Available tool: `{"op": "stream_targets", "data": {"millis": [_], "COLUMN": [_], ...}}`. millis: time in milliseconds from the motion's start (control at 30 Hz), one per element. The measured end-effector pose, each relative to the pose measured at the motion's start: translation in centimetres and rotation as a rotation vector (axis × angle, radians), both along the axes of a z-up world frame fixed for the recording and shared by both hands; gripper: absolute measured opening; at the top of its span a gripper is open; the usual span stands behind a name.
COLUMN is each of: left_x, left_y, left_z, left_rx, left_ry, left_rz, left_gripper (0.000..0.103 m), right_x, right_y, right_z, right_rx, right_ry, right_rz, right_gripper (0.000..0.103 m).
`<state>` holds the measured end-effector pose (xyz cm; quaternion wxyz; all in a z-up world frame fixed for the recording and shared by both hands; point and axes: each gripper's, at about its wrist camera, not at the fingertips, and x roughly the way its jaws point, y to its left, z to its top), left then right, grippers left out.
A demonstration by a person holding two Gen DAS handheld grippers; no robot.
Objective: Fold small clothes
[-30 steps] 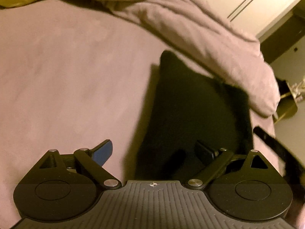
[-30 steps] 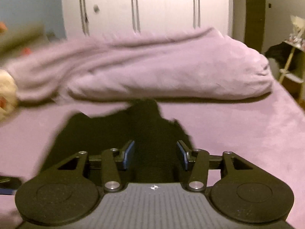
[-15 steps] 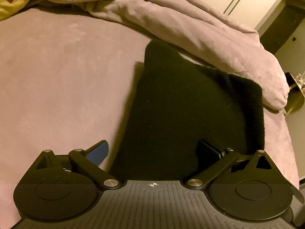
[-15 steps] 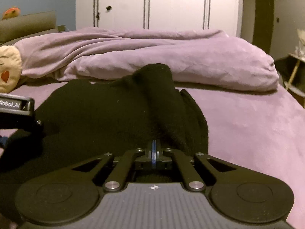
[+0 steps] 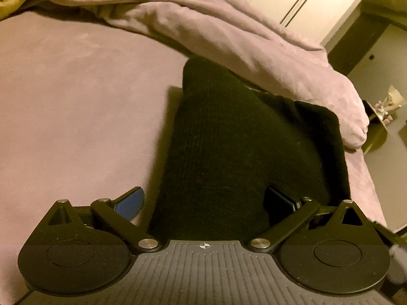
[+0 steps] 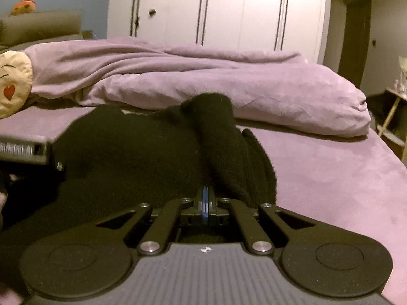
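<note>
Centrally, the black knitted garment (image 5: pixel 244 152) lies between the wide-apart left tongs (image 5: pixel 203 200); the right tongs (image 6: pixel 205 200) are pinched together on its edge.

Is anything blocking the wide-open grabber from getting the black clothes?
No, nothing visible is in the way. The left gripper has its jaws wide open right over the black knit garment, with one finger over the purple bedsheet beside it.

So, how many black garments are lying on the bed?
1: black garment on the purple bed sheet, near the blanket. Folds may hide another.
</note>
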<state>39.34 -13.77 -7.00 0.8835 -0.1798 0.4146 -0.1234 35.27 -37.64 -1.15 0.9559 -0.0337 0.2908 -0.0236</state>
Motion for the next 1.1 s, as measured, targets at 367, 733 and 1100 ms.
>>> {"op": "stream_targets", "data": {"millis": [367, 733, 1100], "left_x": [4.2, 9.5, 10.3], "left_y": [-1.2, -4.1, -3.3], "left_z": [3.8, 1.6, -1.1], "left_rx": [0.096, 0.201, 0.096], "left_ry": [-0.021, -0.004, -0.039], "left_rz": [0.026, 0.018, 0.037], "left_gripper": [0.103, 0.103, 0.103], "right_x": [7.4, 11.0, 9.7], "right_y": [0.8, -0.6, -2.9], "right_z": [2.6, -0.7, -2.4], "right_rx": [0.023, 0.007, 0.140], "right_ry": [0.061, 0.143, 0.025], "right_rz": [0.000, -0.010, 0.007], "right_gripper": [0.006, 0.004, 0.000]}}
